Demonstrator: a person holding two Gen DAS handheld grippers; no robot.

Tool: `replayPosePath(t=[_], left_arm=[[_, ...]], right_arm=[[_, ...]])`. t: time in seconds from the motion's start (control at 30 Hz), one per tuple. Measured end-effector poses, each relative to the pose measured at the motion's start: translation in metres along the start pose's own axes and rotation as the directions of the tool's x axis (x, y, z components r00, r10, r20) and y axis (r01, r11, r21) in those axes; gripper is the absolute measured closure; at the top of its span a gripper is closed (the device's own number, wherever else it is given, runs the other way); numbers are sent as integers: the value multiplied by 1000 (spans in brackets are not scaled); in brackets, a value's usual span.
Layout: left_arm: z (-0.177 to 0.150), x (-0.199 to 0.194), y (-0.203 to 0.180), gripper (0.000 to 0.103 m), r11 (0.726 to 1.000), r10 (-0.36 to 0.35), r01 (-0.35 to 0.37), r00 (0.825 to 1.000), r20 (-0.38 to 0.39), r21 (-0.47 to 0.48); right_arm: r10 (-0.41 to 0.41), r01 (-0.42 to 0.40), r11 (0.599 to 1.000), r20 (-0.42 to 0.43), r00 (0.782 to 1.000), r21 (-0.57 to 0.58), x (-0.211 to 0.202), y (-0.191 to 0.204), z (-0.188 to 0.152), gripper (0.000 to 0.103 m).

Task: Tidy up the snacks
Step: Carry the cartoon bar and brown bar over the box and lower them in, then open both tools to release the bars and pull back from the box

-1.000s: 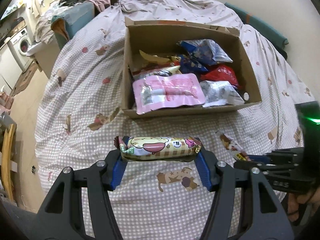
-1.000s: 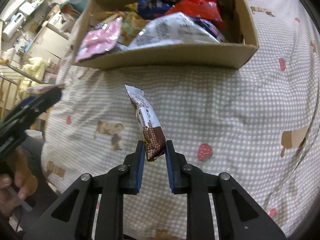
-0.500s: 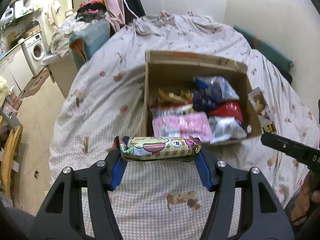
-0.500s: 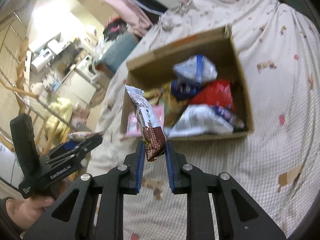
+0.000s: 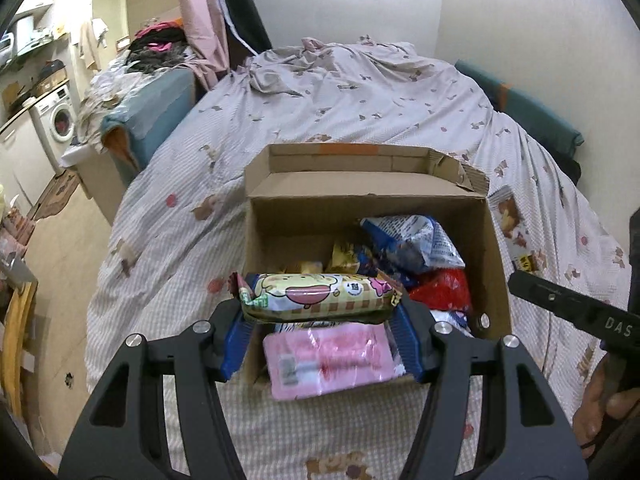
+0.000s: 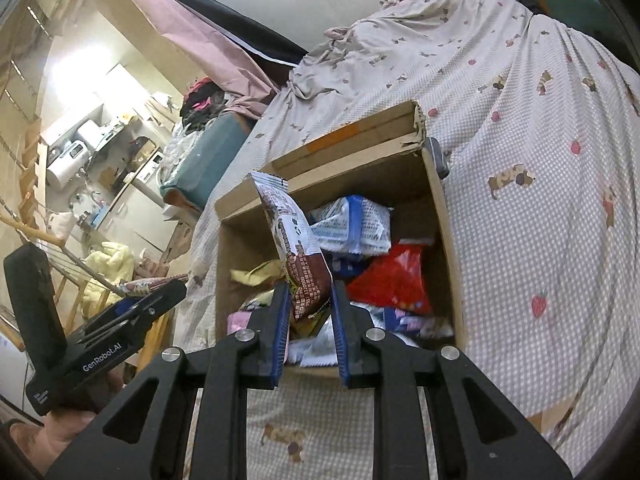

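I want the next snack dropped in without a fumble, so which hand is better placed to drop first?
Probably the left. Its hand-held gripper holds the yellow snack bar level over the box. The right hand-held gripper pinches its brown packet upright by one end.

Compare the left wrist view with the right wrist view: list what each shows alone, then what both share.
Left wrist only: the left hand-held gripper clamps a yellow cartoon snack bar crosswise; a washing machine stands far left.

Right wrist only: the right hand-held gripper pinches a brown-and-white snack packet upright by its lower end.

Both: the open cardboard box on the bed, holding a red bag, a blue-and-white bag and a pink pouch.
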State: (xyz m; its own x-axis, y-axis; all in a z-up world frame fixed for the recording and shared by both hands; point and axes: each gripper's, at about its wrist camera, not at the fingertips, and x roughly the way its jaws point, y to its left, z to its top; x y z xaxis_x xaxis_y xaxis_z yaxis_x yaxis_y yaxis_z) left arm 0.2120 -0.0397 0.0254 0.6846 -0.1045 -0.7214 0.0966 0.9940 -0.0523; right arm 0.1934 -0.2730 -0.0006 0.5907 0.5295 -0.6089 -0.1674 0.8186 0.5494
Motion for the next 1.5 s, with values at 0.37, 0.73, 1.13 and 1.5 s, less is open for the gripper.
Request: replayPosePath(t=[0.37,0.73,1.13,1.5], left_arm=[[11,52,0,45,1000,26,-26,998,-49,6],[11,86,5,43,998,59,-60,993,-101,-2],[13,73,14,8,998,44,-48,996,-78,-45],[14,32,23,8,998,50,-51,999,-15,-35]], right_arm=[[14,-12,1000,-89,996,25,55,-11,14,82],[21,-15,999,-195,981,32,90,-15,2,81],[24,-15,999,-175,984,51,77,-18,3,74],[-82,81,996,-20,996,-33,34,-2,4,20]])
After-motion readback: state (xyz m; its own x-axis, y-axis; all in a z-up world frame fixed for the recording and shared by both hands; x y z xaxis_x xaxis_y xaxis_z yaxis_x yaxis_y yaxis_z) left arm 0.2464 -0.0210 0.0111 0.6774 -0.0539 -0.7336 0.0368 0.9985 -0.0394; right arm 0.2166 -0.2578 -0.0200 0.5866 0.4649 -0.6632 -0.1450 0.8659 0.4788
